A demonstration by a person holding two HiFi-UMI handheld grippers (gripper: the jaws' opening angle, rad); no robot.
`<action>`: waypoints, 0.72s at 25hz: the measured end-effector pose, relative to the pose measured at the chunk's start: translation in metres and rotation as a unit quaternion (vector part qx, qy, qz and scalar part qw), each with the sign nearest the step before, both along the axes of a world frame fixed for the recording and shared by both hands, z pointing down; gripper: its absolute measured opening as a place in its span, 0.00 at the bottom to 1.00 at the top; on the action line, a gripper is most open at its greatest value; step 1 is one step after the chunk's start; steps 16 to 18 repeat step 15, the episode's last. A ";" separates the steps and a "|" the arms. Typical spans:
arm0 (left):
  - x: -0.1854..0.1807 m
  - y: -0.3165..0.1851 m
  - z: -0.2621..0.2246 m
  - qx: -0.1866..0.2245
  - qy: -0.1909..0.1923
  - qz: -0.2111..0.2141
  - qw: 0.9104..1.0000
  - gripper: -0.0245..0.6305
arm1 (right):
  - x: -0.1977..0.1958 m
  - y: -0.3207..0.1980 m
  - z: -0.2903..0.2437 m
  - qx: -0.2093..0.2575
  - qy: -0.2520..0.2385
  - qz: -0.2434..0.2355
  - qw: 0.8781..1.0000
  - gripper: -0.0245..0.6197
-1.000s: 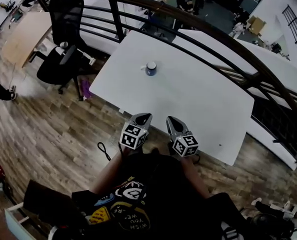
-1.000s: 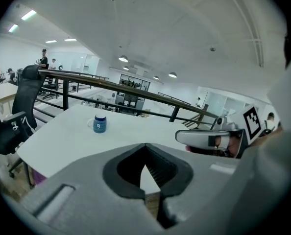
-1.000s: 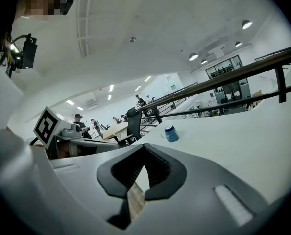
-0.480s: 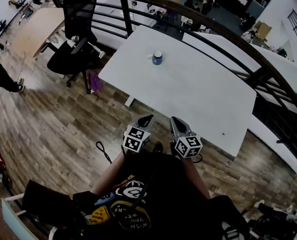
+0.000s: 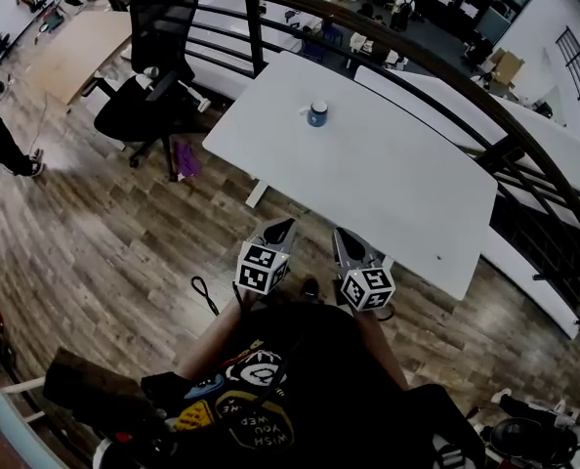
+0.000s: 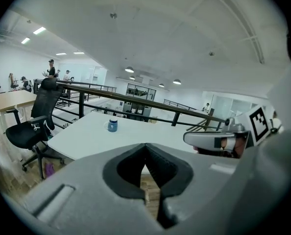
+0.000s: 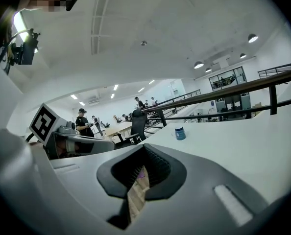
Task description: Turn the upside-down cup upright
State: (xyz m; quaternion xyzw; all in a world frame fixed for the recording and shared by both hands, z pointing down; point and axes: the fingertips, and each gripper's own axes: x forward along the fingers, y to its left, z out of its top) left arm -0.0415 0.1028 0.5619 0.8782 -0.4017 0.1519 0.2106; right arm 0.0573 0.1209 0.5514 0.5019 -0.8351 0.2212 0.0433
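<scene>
Two pairs of jaws together, nothing between: your left gripper and right gripper. The blue cup sits near the desk's left end, which way up unclear. The near edge lies further ahead of your tips than a second ago, so the cup is out of reach.

Cup — now farther from left gripper and right gripper.
</scene>
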 end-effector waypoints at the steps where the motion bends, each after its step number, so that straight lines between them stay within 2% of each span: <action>1: 0.000 0.002 0.003 -0.002 -0.003 0.005 1.000 0.04 | -0.002 0.000 0.000 -0.001 0.001 -0.001 1.000 0.03; 5: -0.001 0.002 -0.001 0.007 -0.015 0.017 1.000 0.04 | -0.005 -0.005 -0.003 0.004 0.003 0.002 1.000 0.03; 18: -0.008 0.006 -0.003 0.013 -0.022 0.011 1.000 0.04 | -0.007 0.001 -0.004 0.002 0.002 0.006 1.000 0.04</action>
